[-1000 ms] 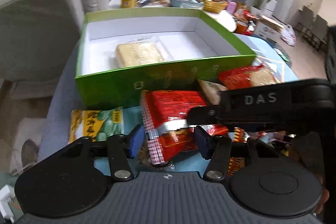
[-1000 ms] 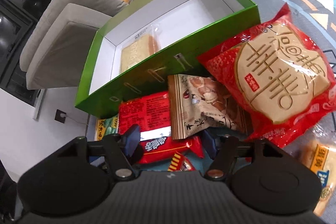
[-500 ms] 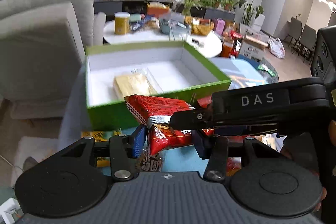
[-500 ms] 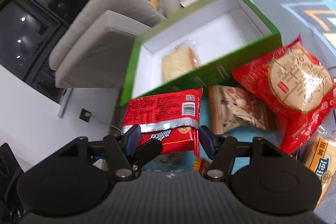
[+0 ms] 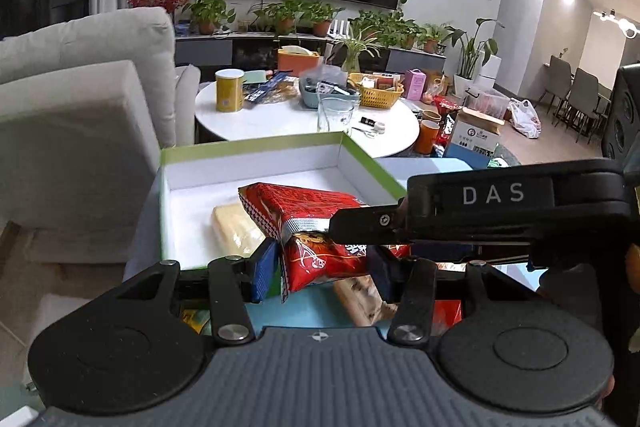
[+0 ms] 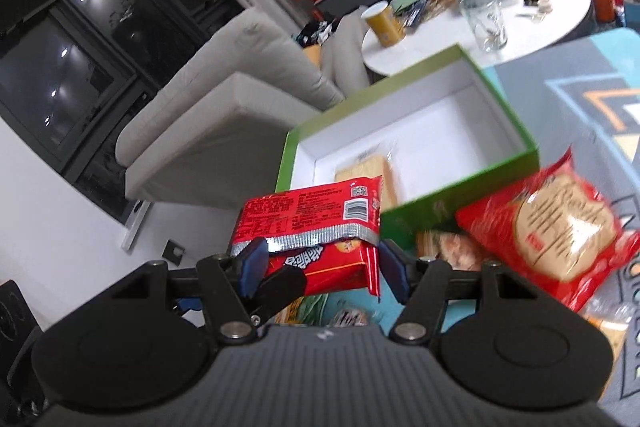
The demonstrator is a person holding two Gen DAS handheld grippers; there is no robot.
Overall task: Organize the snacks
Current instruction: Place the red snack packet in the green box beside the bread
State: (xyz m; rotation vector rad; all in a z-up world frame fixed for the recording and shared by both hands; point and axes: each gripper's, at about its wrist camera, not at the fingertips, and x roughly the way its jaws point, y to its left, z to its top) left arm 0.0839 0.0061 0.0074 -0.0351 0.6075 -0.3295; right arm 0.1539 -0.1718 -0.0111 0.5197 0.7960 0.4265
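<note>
A red snack packet [image 5: 320, 227] hangs in the air in front of the open green box [image 5: 248, 149]. My left gripper [image 5: 322, 267] has the packet between its blue pads, which press on its sides while the jaws are opening slightly. The right gripper's black finger [image 5: 360, 223] reaches across the packet from the right. In the right wrist view my right gripper [image 6: 322, 267] is shut on the same red packet [image 6: 312, 215], and the left gripper's finger [image 6: 280, 287] shows under it. One yellow cracker pack [image 6: 368, 167] lies inside the green box [image 6: 460, 199].
Below on the patterned cloth lie a large red round-cake packet [image 6: 560, 227] and a brown snack packet [image 6: 444, 247]. A grey sofa [image 5: 80, 131] stands left of the box. Behind it is a cluttered round white table [image 5: 288, 115] with a glass and a yellow can.
Both grippers have risen with the red packet, lifting it off the snack pile to the height of the box's near wall. The pile and the box have sunk lower in both views.
</note>
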